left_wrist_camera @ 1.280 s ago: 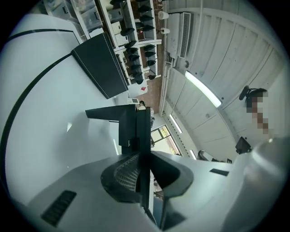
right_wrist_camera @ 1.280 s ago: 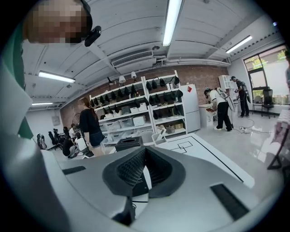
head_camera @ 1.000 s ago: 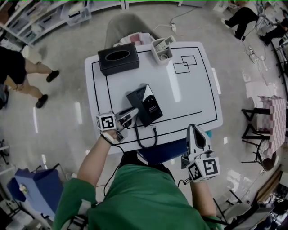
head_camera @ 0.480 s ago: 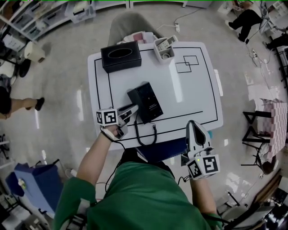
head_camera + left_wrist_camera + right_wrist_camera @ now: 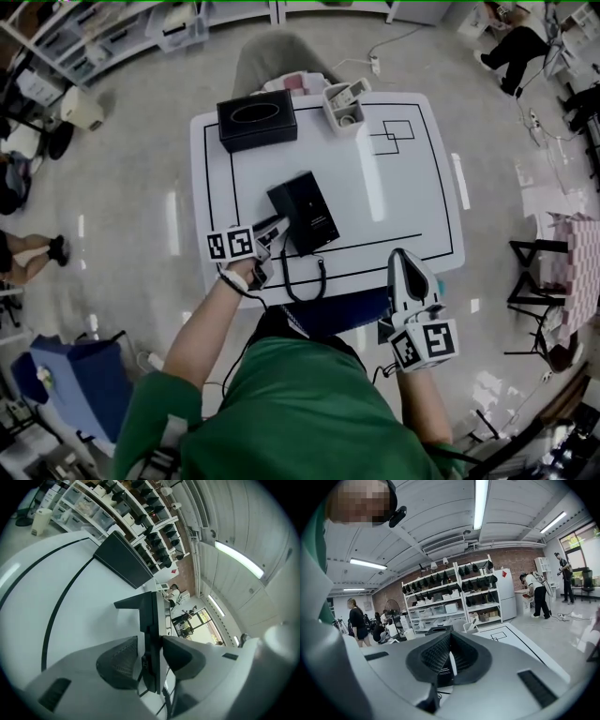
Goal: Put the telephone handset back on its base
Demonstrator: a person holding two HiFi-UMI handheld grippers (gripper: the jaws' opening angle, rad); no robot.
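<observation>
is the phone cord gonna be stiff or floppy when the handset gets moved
Likely floppy: the cord lies in a slack loop on the table, so it should sag and trail. It looks thin, so probably light, though pulled taut it might drag the telephone.

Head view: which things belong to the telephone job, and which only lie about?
Job: telephone base; handset, between the opening left tongs; coiled cord.
Lying about: black tissue box; white holder.

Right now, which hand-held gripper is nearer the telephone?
Left. The left hand-held gripper is at the telephone's left side, jaws opening around the handset; the right hand-held gripper is apart, at the table's near edge.
</observation>
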